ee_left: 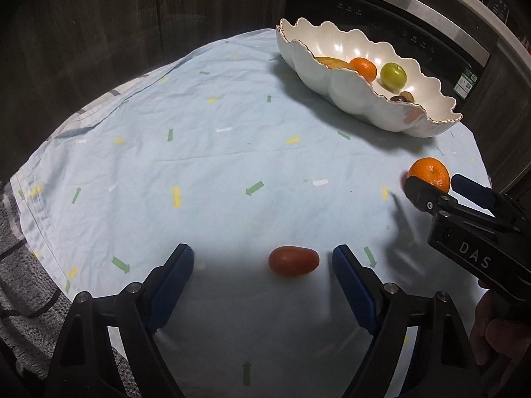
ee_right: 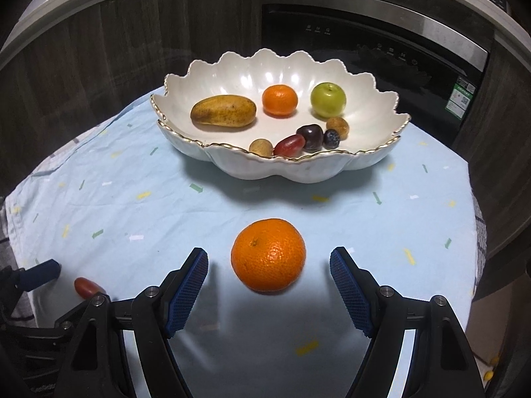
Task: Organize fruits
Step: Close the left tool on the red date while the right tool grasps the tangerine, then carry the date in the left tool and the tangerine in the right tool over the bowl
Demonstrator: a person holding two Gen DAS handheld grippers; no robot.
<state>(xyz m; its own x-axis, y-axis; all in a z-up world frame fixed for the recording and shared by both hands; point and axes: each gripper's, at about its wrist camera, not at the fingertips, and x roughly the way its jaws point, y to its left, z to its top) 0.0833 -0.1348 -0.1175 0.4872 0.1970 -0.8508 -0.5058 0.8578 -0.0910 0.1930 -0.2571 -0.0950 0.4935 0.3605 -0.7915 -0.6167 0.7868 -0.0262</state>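
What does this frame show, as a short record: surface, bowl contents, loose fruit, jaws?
surface: blue cloth
bowl: mango, small orange, green apple, several small fruits
loose fruit: big orange, red tomato, both on the cloth
left gripper: jaws open, either side of the tomato, not touching
right gripper: jaws open, either side of the big orange, not touching

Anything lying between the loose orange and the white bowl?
No. In the right wrist view, only bare blue cloth separates the orange from the bowl.

Both claws pointed steeply down at the table: the left claw (ee_left: pixel 262 265) stood open, the right claw (ee_right: pixel 268 267) open too, neither pressing anything.
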